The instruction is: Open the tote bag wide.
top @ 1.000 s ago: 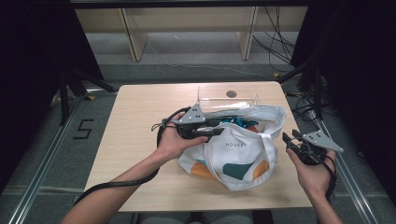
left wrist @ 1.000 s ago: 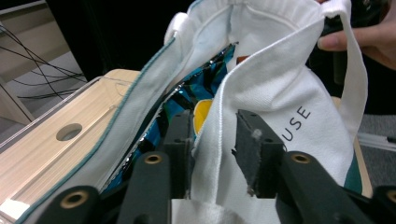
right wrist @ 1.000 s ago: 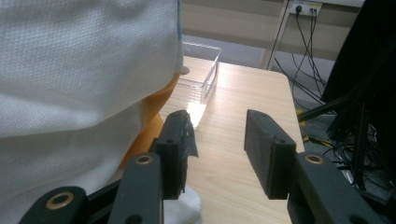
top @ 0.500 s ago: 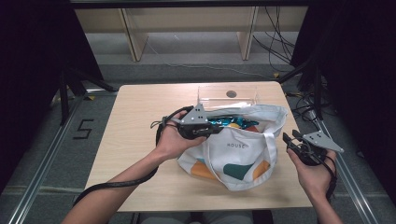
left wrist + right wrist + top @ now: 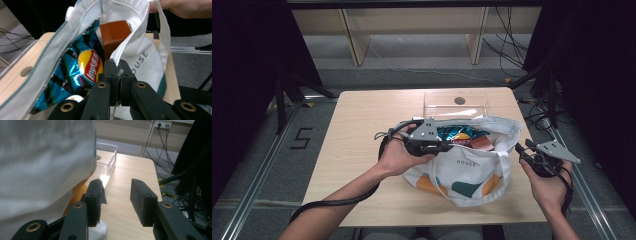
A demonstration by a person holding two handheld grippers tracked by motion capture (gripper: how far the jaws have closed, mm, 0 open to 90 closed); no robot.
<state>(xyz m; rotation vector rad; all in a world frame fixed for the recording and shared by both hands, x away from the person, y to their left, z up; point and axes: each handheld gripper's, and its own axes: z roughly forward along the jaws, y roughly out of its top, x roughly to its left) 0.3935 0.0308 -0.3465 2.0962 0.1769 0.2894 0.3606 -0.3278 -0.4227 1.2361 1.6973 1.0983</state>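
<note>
A white tote bag [image 5: 467,167] printed "HOUSE" lies on the wooden table [image 5: 362,115] with its mouth facing away from me. My left gripper [image 5: 448,147] is shut on the near rim of the bag [image 5: 130,47], the cloth pinched between its jaws [image 5: 117,63]. Inside the bag lie a blue crisp packet [image 5: 85,67] and a brown box [image 5: 115,35], both also visible from above: the crisp packet [image 5: 457,134] and the box [image 5: 483,143]. My right gripper [image 5: 523,151] hovers off the bag's right side, open, with nothing between its jaws [image 5: 117,188].
A clear plastic box [image 5: 456,104] stands behind the bag near the table's far edge, with a round hole in the tabletop [image 5: 459,100] seen through it. The clear box [image 5: 107,157] sits ahead of my right jaws. Cables and stands crowd the floor on the right.
My left jaws have shut on the bag's near rim and drawn it up a little, holding the mouth open. The right gripper has stayed put.
</note>
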